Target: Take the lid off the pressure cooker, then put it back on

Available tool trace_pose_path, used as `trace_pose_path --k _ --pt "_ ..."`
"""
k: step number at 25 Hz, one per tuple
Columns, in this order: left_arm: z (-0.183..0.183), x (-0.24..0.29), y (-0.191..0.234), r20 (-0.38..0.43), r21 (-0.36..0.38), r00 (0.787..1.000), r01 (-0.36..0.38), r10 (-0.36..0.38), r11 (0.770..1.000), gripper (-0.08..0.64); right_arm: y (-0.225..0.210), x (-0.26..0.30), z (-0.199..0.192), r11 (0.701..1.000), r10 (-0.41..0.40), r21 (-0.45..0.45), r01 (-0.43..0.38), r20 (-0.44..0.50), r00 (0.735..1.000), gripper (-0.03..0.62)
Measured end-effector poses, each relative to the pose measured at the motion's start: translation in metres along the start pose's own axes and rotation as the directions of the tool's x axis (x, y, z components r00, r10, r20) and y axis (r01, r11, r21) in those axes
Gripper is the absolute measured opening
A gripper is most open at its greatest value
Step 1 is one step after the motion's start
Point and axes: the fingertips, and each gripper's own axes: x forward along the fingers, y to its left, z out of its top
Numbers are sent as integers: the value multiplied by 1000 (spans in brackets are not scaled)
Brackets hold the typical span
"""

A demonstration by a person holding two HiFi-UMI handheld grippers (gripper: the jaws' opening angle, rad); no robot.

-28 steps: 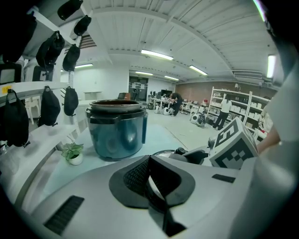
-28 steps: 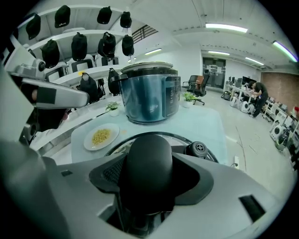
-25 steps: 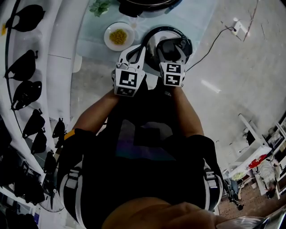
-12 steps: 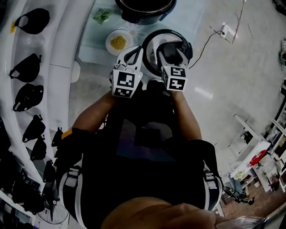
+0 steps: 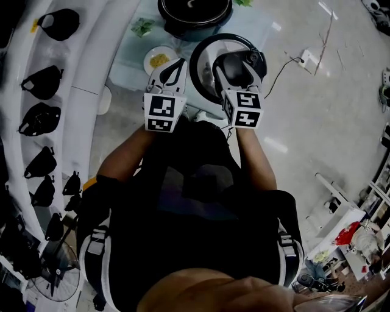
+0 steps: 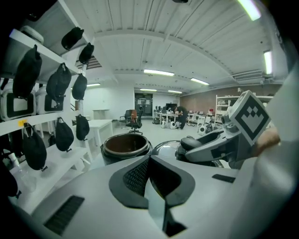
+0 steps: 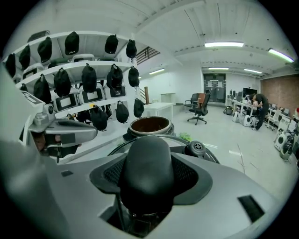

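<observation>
- Since a second ago: wider spacing between the two marker cubes in the head view, lid larger in frame, more of the open pot showing at the top edge.
- Right gripper [image 5: 236,61]: clamped on the black handle [image 7: 147,158] of the lid [image 5: 201,67], with no free space left between the jaws in the right gripper view.
- Left gripper [image 6: 148,161]: jaws brought together, nothing between them. Carried just beside the lid's left rim; contact with it not determinable.
- Lid: off the cooker, held in the air on the person's side of the pot [image 5: 195,13], roughly level. Valve knob [image 7: 195,148] seated to the right of the handle.
- Pot: uncovered, brown inner bowl visible past the lid's far rim in the right gripper view. Clearly apart from the lid.
- Plate of yellow food [image 5: 158,60]: near the pot, to the left of the lid.
- Step judged: removal complete, replacement not yet begun.
- Next move, as judged: carry forward over the pot's mouth, centre rim over rim, lower level, probably turn to lock. Main risk: seating one edge first and sitting crooked.
</observation>
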Motion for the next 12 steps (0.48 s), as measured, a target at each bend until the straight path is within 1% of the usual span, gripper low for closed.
trace_pose_path --k 7,12 --pt "31 -17 -5 40 28 997 -71 70 997 8 -8 -11 27 999 45 4 -46 68 997 290" --pt "41 -18 0 53 46 998 -45 43 998 8 -3 -7 51 999 32 10 -33 104 994 290"
